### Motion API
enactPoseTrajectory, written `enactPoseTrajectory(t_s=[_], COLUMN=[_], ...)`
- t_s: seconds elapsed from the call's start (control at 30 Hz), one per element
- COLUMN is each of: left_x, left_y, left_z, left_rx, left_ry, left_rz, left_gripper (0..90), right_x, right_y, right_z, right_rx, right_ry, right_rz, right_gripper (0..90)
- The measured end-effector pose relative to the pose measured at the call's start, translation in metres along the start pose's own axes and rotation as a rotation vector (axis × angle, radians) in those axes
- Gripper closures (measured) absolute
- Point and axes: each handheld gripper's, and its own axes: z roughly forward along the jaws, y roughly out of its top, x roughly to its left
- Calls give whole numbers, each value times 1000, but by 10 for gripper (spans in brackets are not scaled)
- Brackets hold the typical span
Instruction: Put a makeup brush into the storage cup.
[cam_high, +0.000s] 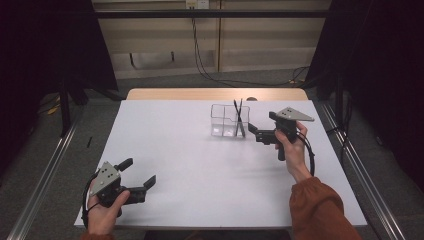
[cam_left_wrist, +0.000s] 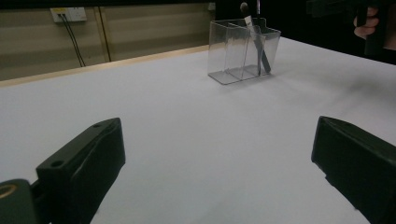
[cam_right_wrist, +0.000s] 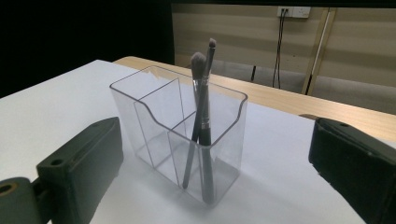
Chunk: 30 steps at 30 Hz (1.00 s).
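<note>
A clear plastic organizer with three compartments stands on the white tabletop, right of centre toward the back. Two makeup brushes lean crossed in its right-hand compartment, bristles up. My right gripper is just right of the organizer, level and pointing at it. In the right gripper view its jaws stand open on either side of the organizer and brushes, touching neither. My left gripper rests open near the front left corner. Its own view shows bare table between the jaws and the organizer farther off.
A wooden table edge runs behind the white top. Metal rails line the floor on both sides. Cables hang down the back wall, and dark curtains flank the space.
</note>
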Motion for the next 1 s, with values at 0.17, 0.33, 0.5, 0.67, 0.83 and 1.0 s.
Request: enactPoseTrajectory(t_s=[0.17,0.33,0.5,0.67,0.83,1.0], left_x=[-1,0,-1,-1,-1,-2], left_y=[1,0,1,1,2,2], left_z=[0,0,-1,-1,-3,-2], left_rx=[1,7,-1,-3,-10,-8], left_ry=[-4,0,2,1,1,-1], left_rz=[6,-3,0,1,5,5], left_gripper=[27,32,31,31,29,28], right_x=[3,4,4,7,9,11], right_y=[-4,-10,-10,-18,-21,-25], right_z=[-11,-20,-29,-38,-48,-58], right_rx=[0,9,-5,3,-13,-17], right_ry=[-17,-21,-19,-20,-23,-26], right_rz=[-13,-26,-19,-26,-25,-20], right_gripper=[19,16,17,17,11,7])
